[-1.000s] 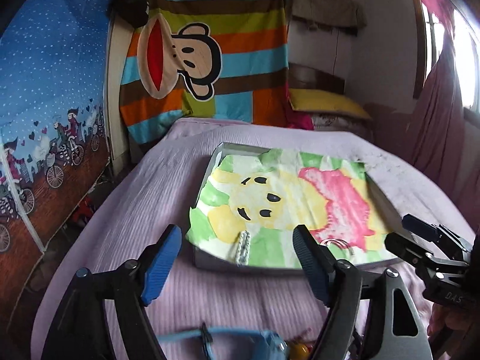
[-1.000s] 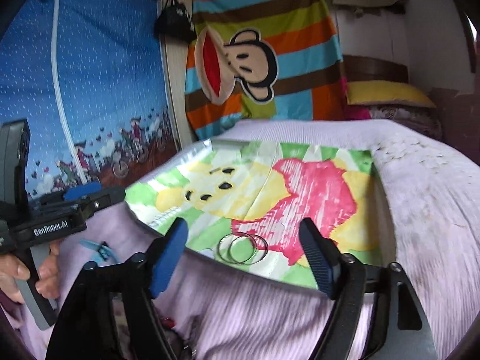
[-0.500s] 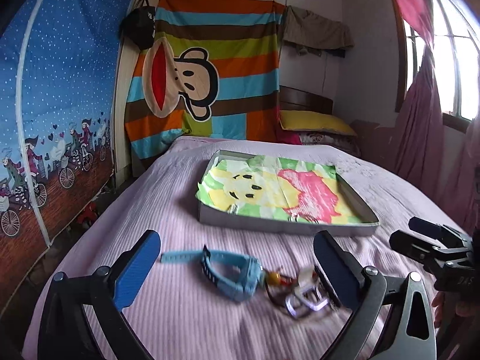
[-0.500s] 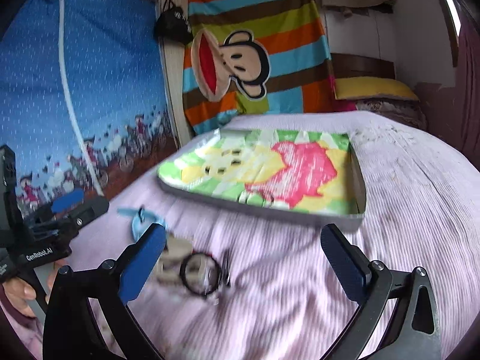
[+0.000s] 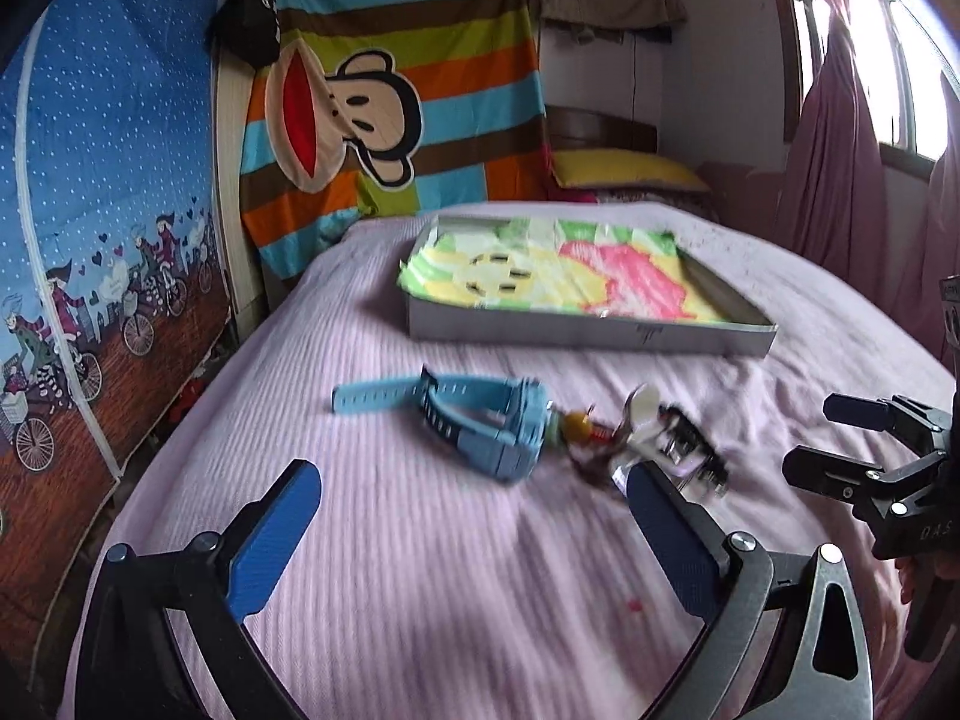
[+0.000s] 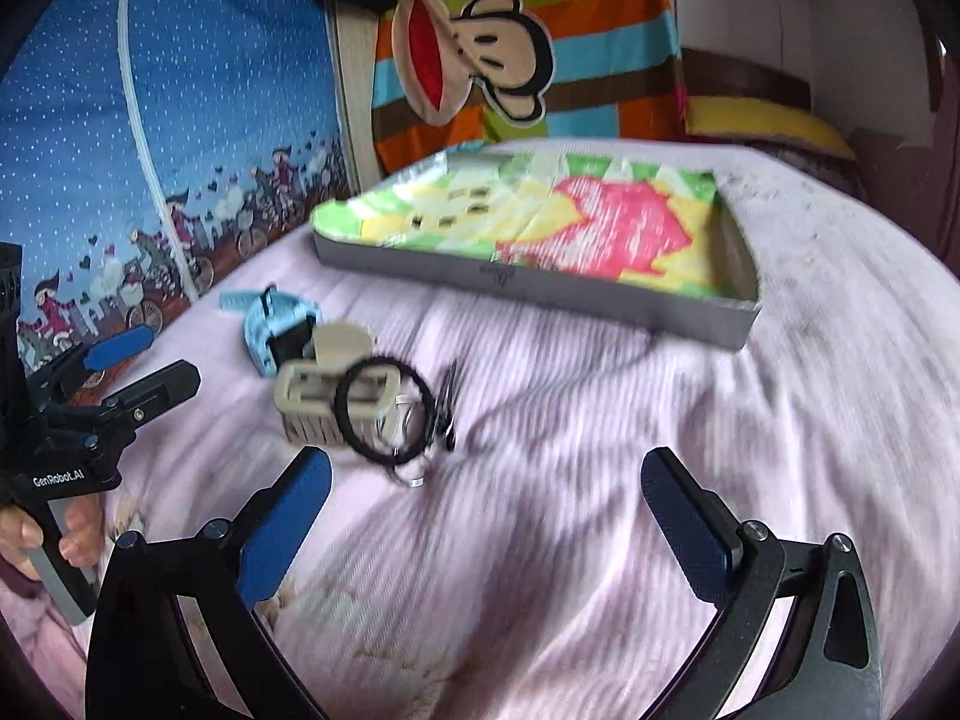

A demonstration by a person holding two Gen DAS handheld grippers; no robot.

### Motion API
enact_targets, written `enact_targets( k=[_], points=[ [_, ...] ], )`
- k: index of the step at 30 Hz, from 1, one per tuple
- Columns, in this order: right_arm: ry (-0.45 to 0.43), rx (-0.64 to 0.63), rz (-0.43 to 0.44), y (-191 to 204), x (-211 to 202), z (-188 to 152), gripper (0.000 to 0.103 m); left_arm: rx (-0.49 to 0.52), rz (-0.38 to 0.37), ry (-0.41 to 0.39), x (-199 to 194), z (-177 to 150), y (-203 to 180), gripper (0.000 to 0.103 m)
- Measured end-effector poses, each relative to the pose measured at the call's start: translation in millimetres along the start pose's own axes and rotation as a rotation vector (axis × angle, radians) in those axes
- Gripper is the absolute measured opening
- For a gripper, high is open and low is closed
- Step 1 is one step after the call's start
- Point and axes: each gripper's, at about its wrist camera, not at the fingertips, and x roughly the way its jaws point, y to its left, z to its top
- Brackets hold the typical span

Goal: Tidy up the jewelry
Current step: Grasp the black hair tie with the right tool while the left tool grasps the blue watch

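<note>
A shallow grey tray (image 5: 588, 333) (image 6: 540, 291) lined with a cartoon-print paper lies on the pink bedspread. In front of it sits a loose pile: a light-blue watch (image 5: 480, 420) (image 6: 270, 330), a beige hair claw (image 6: 330, 399), a black hair tie (image 6: 384, 414) and small clips (image 5: 678, 444). My left gripper (image 5: 474, 546) hangs open above the bedspread, short of the watch. My right gripper (image 6: 486, 522) is open too, just short of the hair tie. Neither holds anything. Each gripper shows at the edge of the other's view.
The bed's left edge drops toward a blue curtain with bicycles (image 5: 90, 240). A striped monkey blanket (image 5: 390, 108) hangs behind the bed, with a yellow pillow (image 5: 624, 171) at the headboard. A hand (image 6: 36, 540) holds the left gripper's handle.
Both grippers have pulled back from over the tray and opened wider. The pile of watch, claw and hair tie has come into view in front of them.
</note>
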Motion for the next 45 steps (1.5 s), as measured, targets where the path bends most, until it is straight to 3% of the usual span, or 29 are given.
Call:
enact_targets(
  k=[9,12,14,24,29,34,45],
  points=[
    [0.079,-0.078,0.04,17,28,-9,0.1,-0.008,0.005,0.073,17,-6,8,0.103],
    [0.065,-0.108,0.033,23,29,-7,0.09,-0.008,0.001,0.093,24,-3,8,0.103],
    [0.059,-0.126,0.03,26,30,-4,0.077,-0.011,-0.004,0.102,28,-2,9,0.103],
    [0.036,-0.193,0.048,37,27,1,0.047,0.01,-0.063,0.104,42,6,5,0.102],
    [0.02,-0.206,0.056,40,24,3,0.03,0.004,-0.07,0.085,48,11,2,0.092],
    [0.015,-0.182,0.066,36,23,6,0.02,-0.023,-0.095,0.093,58,15,4,0.081],
    [0.009,-0.155,0.072,33,25,7,0.012,-0.039,-0.145,0.126,71,15,4,0.044]
  ],
)
